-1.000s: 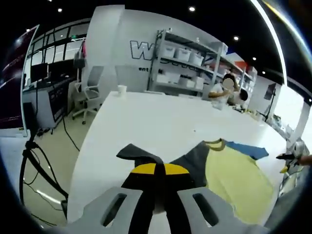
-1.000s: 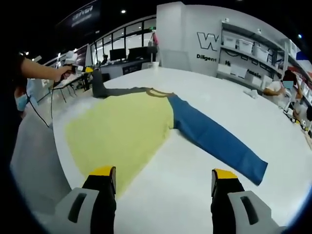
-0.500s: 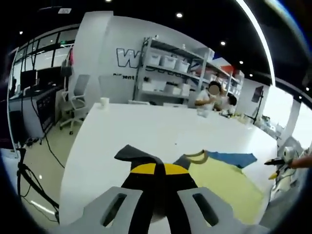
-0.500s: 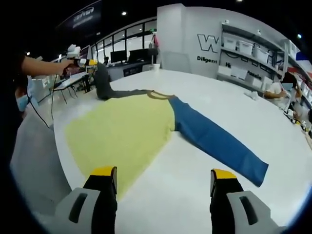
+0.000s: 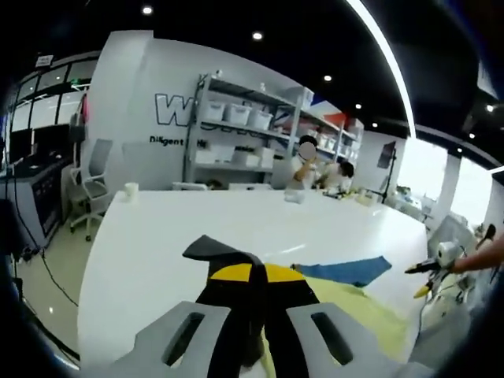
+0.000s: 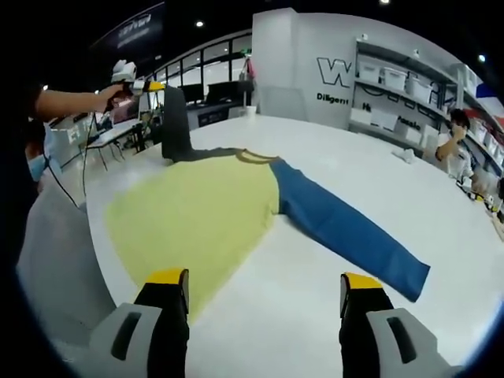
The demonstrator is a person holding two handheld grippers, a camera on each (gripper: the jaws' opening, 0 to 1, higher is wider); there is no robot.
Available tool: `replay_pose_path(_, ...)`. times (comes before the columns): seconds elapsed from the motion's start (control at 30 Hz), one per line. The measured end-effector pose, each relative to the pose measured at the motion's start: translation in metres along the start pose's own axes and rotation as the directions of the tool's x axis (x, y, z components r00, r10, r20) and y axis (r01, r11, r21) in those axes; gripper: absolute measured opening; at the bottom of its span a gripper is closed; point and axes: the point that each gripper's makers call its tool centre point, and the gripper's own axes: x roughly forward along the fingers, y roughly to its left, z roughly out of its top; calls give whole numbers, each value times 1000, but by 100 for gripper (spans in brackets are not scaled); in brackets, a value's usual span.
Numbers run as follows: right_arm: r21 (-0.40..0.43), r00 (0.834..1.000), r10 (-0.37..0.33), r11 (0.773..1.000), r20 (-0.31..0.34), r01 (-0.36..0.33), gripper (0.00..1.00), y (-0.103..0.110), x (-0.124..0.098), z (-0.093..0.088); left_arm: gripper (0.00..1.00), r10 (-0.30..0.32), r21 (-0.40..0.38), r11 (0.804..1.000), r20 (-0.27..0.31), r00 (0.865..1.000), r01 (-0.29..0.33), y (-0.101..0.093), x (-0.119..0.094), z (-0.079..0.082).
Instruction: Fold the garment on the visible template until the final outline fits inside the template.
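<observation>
garment (image 6: 236, 213) on table (image 6: 331, 142) | shelves (image 6: 402, 98) behind | sleeve (image 6: 175, 118) seemingly lifted, left

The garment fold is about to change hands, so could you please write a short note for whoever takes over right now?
Left gripper: shut on the grey sleeve, lifted off the white table.
Right gripper: open, holding nothing, above the table near the hem.
Garment: yellow body lies flat, blue sleeve spread out flat to the side.
Done: grey sleeve picked up.
Left: lay it over the body, fold in the blue sleeve, then fold the body. I cannot make out any template.
</observation>
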Motion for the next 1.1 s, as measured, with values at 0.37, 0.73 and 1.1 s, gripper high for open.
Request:
replay_pose_path(0.37, -6, 1000, -3, 1000, -3, 3, 77, -1, -2, -1, 8, -122, 40, 992, 28, 992, 121, -55, 12, 22)
replay_pose_path(0.73, 2, 1000, -5, 1000, -1, 5, 77, 0, -2, -1, 8, -213, 64, 975, 12, 977, 212, -93, 29, 22)
replay_pose_path(1.1, 4, 1000, -10, 1000, -2, 10, 77, -1, -3, -1, 8, -273, 58, 960, -6, 962, 273, -123, 49, 16)
